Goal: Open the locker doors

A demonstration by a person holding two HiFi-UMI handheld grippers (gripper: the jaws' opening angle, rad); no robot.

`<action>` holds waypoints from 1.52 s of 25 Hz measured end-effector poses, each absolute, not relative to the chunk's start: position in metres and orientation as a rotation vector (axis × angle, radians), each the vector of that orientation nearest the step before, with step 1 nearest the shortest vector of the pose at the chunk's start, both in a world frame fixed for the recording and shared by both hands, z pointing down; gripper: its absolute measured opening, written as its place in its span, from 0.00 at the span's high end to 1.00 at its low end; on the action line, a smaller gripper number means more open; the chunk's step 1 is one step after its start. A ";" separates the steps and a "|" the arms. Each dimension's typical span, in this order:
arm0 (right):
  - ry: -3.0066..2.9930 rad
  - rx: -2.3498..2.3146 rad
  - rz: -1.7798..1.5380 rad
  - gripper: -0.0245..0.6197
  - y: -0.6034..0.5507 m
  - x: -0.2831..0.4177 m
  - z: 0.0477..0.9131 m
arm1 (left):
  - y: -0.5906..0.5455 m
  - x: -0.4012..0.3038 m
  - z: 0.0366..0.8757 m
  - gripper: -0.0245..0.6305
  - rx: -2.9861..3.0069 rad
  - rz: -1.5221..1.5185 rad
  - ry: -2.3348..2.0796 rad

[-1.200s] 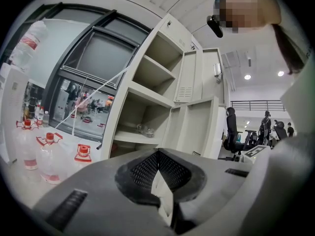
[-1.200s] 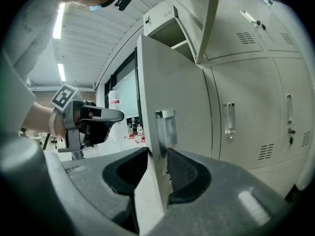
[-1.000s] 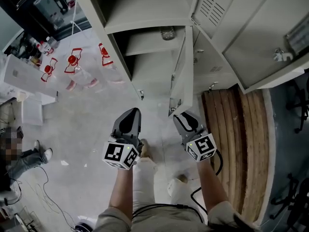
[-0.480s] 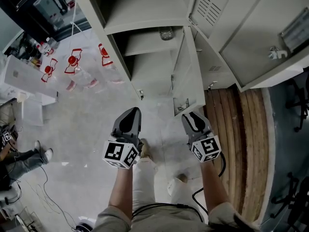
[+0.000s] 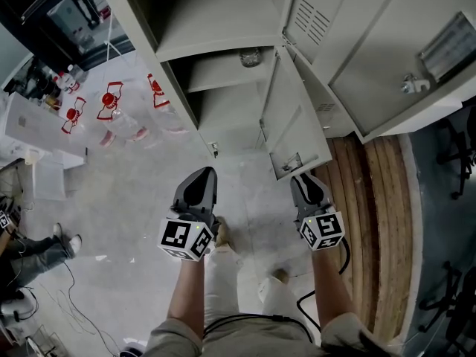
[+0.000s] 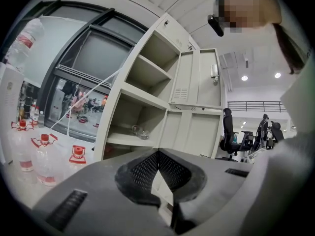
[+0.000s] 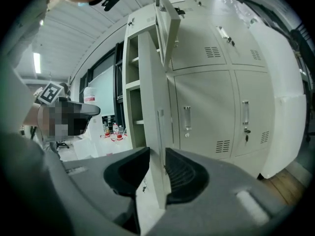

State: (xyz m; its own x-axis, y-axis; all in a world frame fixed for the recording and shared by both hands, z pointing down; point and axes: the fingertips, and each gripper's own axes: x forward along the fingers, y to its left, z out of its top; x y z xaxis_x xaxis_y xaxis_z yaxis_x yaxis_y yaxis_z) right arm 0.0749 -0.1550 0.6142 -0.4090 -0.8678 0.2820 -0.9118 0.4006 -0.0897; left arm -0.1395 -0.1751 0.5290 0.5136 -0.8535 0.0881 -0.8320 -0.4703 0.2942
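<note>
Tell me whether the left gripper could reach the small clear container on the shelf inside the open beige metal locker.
Probably yes. The left gripper faces the open beige metal locker, its door stands swung aside, and nothing blocks the small clear container. The gripper's jaws are shut.

Head view steeply down, gripper views along jaws, sharing locker door [image 5: 297, 132]

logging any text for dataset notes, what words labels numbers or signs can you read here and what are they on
No text here can be read.
Red labels on the water bottles: too small to read.
Card holder on the upper locker door: blurred, unreadable.
Marker cubes: black-and-white square patterns, no letters or numbers.
</note>
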 end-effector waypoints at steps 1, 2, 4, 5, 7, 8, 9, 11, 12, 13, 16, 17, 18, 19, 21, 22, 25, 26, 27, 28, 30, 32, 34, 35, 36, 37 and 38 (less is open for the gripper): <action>-2.456 1.601 0.346 0.81 -0.155 0.078 0.614 | -0.176 -0.138 0.528 0.96 2.461 -0.101 -1.409; -2.447 1.616 0.351 0.81 -0.156 0.082 0.614 | -0.177 -0.137 0.528 0.96 2.463 -0.102 -1.406; -2.431 1.646 0.366 0.82 -0.157 0.089 0.614 | -0.178 -0.135 0.526 0.96 2.467 -0.103 -1.399; -2.424 1.659 0.374 0.82 -0.158 0.092 0.615 | -0.179 -0.134 0.525 0.96 2.470 -0.103 -1.396; -2.409 1.685 0.385 0.83 -0.159 0.099 0.615 | -0.180 -0.133 0.524 0.96 2.475 -0.103 -1.391; -2.401 1.699 0.391 0.83 -0.159 0.102 0.615 | -0.181 -0.132 0.523 0.96 2.477 -0.104 -1.388; -2.393 1.715 0.397 0.83 -0.160 0.106 0.615 | -0.182 -0.132 0.522 0.96 2.479 -0.103 -1.385; -2.374 1.748 0.413 0.84 -0.162 0.113 0.615 | -0.183 -0.130 0.521 0.96 2.483 -0.101 -1.378; -2.365 1.765 0.419 0.85 -0.163 0.117 0.614 | -0.184 -0.130 0.521 0.96 2.484 -0.100 -1.374; -2.355 1.781 0.425 0.86 -0.165 0.121 0.614 | -0.185 -0.128 0.521 0.96 2.486 -0.099 -1.367; -2.326 1.829 0.441 0.88 -0.169 0.132 0.614 | -0.188 -0.121 0.521 0.96 2.502 -0.091 -1.335; -2.315 1.845 0.447 0.88 -0.171 0.136 0.614 | -0.189 -0.116 0.521 0.96 2.511 -0.090 -1.316; -2.303 1.861 0.454 0.88 -0.173 0.141 0.615 | -0.191 -0.110 0.520 0.96 2.523 -0.088 -1.292; -2.289 1.877 0.461 0.88 -0.175 0.146 0.615 | -0.193 -0.102 0.519 0.96 2.538 -0.087 -1.264; -2.264 1.909 0.481 0.88 -0.178 0.155 0.616 | -0.195 -0.086 0.514 0.96 2.570 -0.087 -1.200; -2.255 1.922 0.491 0.88 -0.179 0.158 0.616 | -0.196 -0.077 0.511 0.96 2.588 -0.087 -1.163; -2.256 1.921 0.493 0.88 -0.184 0.166 0.615 | -0.196 -0.049 0.500 0.96 2.651 -0.078 -1.051; -2.270 1.900 0.485 0.88 -0.186 0.167 0.614 | -0.195 -0.038 0.498 0.96 2.667 -0.075 -1.023; -2.291 1.867 0.475 0.87 -0.188 0.168 0.614 | -0.195 -0.028 0.497 0.96 2.679 -0.072 -1.002; -2.317 1.830 0.464 0.87 -0.189 0.169 0.614 | -0.194 -0.019 0.498 0.96 2.685 -0.067 -0.987; -2.367 1.766 0.443 0.85 -0.190 0.174 0.615 | -0.190 0.000 0.504 0.96 2.681 -0.054 -0.982; -2.411 1.731 0.436 0.85 -0.193 0.188 0.613 | -0.187 0.017 0.512 0.96 2.657 -0.056 -1.020; -2.441 1.713 0.432 0.85 -0.202 0.210 0.610 | -0.187 0.033 0.518 0.96 2.629 -0.070 -1.077; -2.451 1.701 0.422 0.85 -0.207 0.223 0.608 | -0.185 0.042 0.520 0.96 2.614 -0.077 -1.104; -2.461 1.683 0.411 0.85 -0.211 0.237 0.605 | -0.182 0.053 0.522 0.96 2.597 -0.080 -1.130; -2.471 1.660 0.401 0.84 -0.215 0.252 0.603 | -0.177 0.065 0.525 0.96 2.580 -0.077 -1.155; -2.483 1.636 0.395 0.84 -0.219 0.267 0.601 | -0.172 0.078 0.527 0.96 2.564 -0.071 -1.180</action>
